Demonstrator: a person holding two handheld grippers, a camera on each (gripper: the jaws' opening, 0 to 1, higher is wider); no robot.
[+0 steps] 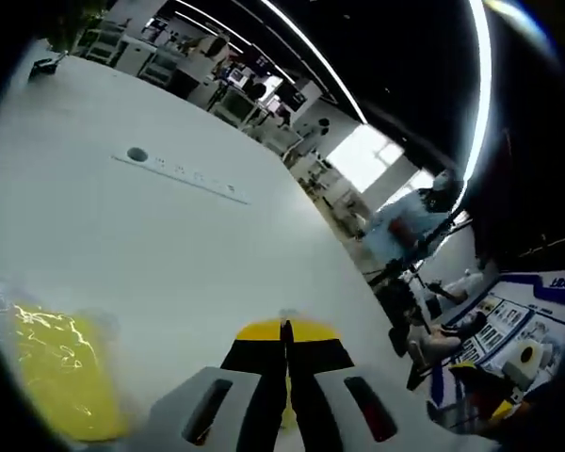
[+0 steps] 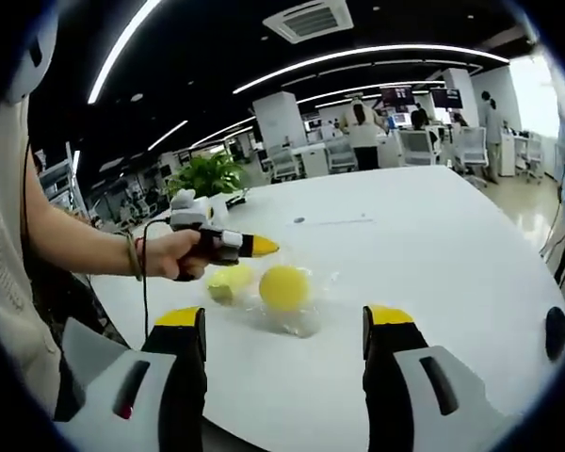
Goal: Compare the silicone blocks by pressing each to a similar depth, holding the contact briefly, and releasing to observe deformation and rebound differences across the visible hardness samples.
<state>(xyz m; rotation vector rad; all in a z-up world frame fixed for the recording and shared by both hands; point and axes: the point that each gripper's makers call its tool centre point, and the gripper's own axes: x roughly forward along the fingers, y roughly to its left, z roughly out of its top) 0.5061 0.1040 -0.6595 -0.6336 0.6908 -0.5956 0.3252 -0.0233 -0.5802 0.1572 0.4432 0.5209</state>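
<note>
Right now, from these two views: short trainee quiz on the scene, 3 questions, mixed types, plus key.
1. True or false: the left gripper has its jaws closed together.
2. The two round yellow silicone samples lie: A) bare on the table, B) in clear plastic wrap, C) in a tray.
3. Fill in: the right gripper is ____, its jaws wide apart above the white table.

Key: 1 true; 2 B; 3 open.
</note>
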